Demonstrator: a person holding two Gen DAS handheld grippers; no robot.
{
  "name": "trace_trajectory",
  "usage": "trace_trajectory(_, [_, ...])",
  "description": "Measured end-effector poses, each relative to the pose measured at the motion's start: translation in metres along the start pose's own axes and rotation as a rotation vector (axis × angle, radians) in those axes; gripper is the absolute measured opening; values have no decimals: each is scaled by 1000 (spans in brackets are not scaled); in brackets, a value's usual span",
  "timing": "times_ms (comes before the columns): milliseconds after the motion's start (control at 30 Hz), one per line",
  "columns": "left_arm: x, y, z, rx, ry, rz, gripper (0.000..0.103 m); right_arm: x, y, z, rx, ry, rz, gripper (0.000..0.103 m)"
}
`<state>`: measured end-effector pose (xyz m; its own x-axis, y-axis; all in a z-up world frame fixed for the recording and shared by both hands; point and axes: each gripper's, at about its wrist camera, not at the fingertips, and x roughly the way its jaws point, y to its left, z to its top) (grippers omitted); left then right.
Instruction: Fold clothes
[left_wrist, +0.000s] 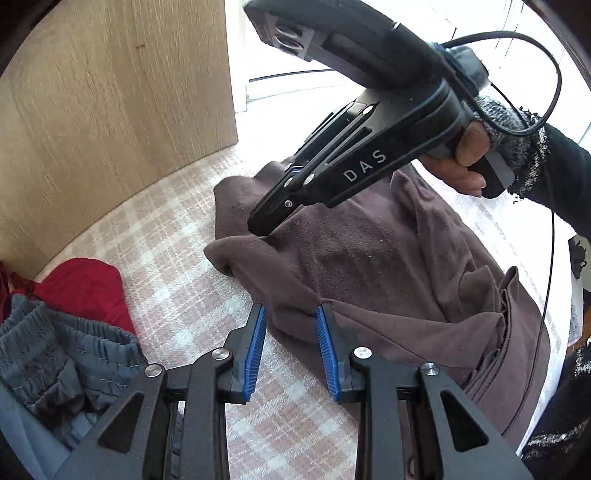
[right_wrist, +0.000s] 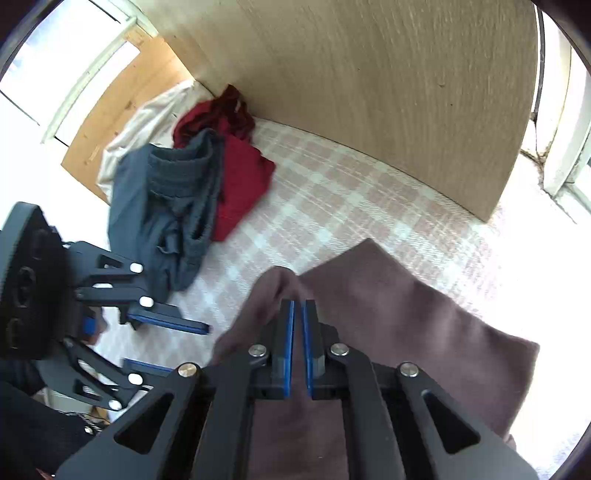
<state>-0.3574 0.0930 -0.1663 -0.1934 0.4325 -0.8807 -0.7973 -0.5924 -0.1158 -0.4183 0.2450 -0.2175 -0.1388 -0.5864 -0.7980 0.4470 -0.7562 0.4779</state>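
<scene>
A bed covered in a pink-and-white checked sheet (right_wrist: 332, 192) carries a brown garment (left_wrist: 369, 266) spread near the front, with a red garment (right_wrist: 240, 184) and grey-blue shorts (right_wrist: 166, 206) heaped together farther off.

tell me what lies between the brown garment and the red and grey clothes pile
Only bare checked cloth between brown garment and pile, in the right wrist view.

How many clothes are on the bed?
3 that I can tell: the brown garment nearest, pinched by the right gripper; the grey-blue garment farther left; the red garment beside it. The red heap may hide more.
</scene>
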Motion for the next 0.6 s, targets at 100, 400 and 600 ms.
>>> trace_trajectory(100, [8,1,6,-16,-9,-28,27,18,9,-1,6,30,50,7])
trace_trajectory(400, [23,15,21,-90,-20,-119,33,-46,-24,-32,57,-50,-163,56])
trace_trajectory(600, [41,56,43,-131,18,11,45,-66,-69,-66,49,83,-433,63])
